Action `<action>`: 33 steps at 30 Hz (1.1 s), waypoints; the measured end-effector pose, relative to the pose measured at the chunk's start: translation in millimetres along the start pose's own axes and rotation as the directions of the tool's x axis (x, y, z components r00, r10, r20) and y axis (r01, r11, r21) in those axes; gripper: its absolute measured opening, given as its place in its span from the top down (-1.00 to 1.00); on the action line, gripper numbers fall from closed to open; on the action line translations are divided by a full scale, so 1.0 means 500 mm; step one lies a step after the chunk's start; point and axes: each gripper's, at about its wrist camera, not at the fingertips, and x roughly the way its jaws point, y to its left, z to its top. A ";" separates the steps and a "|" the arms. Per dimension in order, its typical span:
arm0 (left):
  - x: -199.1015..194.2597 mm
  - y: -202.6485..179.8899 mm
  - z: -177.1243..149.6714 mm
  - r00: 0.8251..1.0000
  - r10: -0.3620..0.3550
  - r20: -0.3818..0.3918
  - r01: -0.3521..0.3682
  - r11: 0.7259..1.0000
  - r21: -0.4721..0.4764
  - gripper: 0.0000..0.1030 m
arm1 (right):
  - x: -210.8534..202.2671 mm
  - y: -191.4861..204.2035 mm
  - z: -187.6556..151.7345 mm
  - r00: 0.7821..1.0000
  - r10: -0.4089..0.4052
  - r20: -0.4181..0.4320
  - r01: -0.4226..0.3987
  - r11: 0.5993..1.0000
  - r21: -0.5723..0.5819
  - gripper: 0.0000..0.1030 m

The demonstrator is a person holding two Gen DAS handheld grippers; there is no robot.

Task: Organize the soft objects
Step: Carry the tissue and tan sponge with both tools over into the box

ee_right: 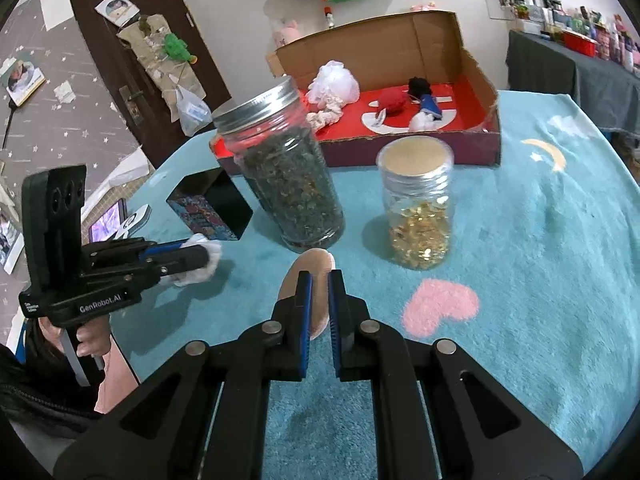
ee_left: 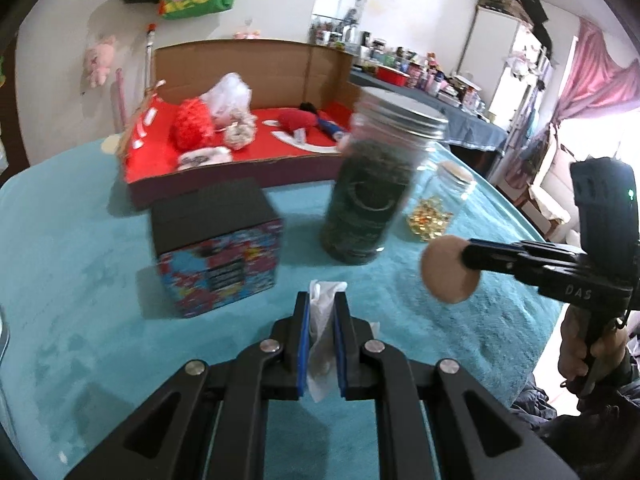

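Above the near part of the teal blanket (ee_right: 540, 240), my two grippers hang side by side, both aimed toward the far cardboard box (ee_right: 440, 32). My left gripper (ee_left: 322, 308) has its jaws drawn narrow on a crumpled white tissue (ee_left: 322, 320), which sticks up between the blue pads and hangs below them; in the right wrist view this gripper (ee_right: 208, 258) lies level, pointing right, my hand (ee_right: 90, 344) wrapped round its handle. My right gripper (ee_right: 320, 284) is pinched on a round beige puff (ee_right: 312, 264), held edge-on; from the left wrist view it reaches in from the right, the puff (ee_left: 450, 270) a flat disc at its tip. Just beyond stand a tall jar of dark leaves (ee_right: 290, 176), a smaller jar of gold capsules (ee_right: 418, 216) to its right, and a patterned black-topped box (ee_left: 218, 240) to its left. Soft toys and a white mesh ball (ee_right: 336, 80) lie in the cardboard box on its red lining.
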 end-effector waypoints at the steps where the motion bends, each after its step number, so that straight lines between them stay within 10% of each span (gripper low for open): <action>1: -0.003 0.009 -0.002 1.000 0.008 0.001 -0.008 1.000 -0.009 0.79 | -0.002 -0.003 -0.001 1.000 -0.001 0.002 0.001 1.000 0.005 0.86; 33: -0.047 0.207 0.013 0.983 0.182 0.034 -0.178 0.979 -0.099 0.79 | -0.066 -0.145 0.012 0.988 -0.154 0.018 0.152 0.985 0.084 0.86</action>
